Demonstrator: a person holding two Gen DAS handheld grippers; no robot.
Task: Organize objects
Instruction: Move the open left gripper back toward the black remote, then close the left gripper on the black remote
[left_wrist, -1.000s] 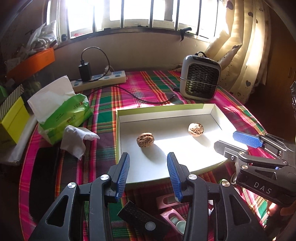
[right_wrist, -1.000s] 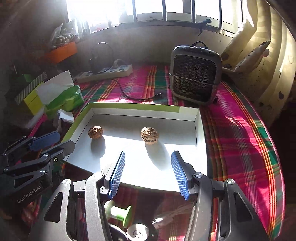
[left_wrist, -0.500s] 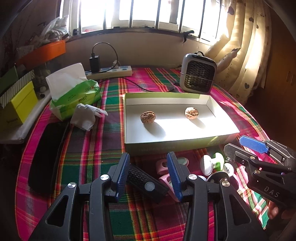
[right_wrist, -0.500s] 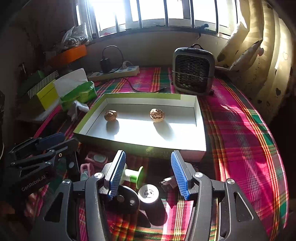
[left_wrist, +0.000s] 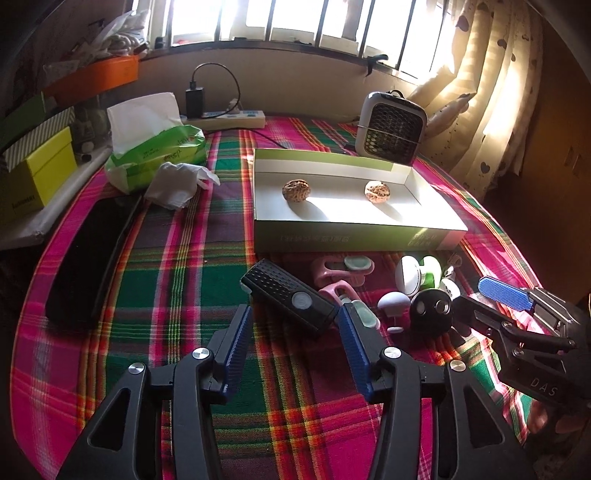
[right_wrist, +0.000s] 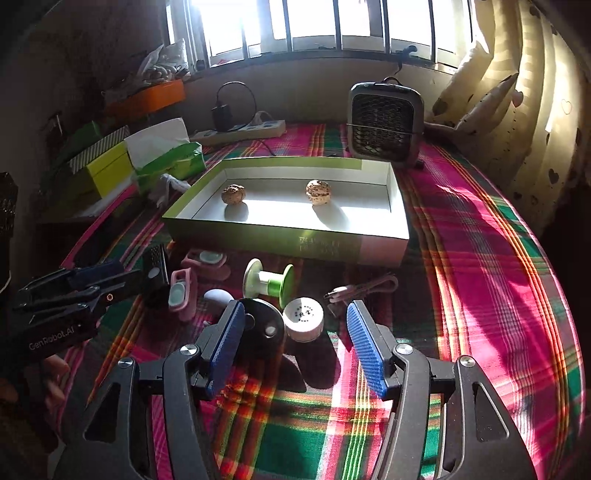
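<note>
We hold our left gripper (left_wrist: 293, 332) and right gripper (right_wrist: 293, 338) spread apart, empty, above small clutter; two walnuts (left_wrist: 296, 190) lie in the green-walled white cardboard tray (left_wrist: 354, 236)

Pink-green plaid tablecloth (left_wrist: 192, 258), green-sided white box (left_wrist: 354, 232), brown walnuts (left_wrist: 296, 190), green-white spool (right_wrist: 269, 283).

- You've got a small grey fan heater (left_wrist: 392, 127) at the back of the counter (left_wrist: 177, 258), just behind the tray.
- White power strip (left_wrist: 229, 119) under the window, black charger (left_wrist: 194, 101) plugged in.
- Green tissue pack (left_wrist: 159, 153) back left, crumpled tissue (left_wrist: 177, 182) just in front of it.
- Yellow box (left_wrist: 35, 173) at your far left edge.
- Orange tub (right_wrist: 147, 98) on the sill.
- Heart-print curtain (left_wrist: 491, 92) on the right.
</note>
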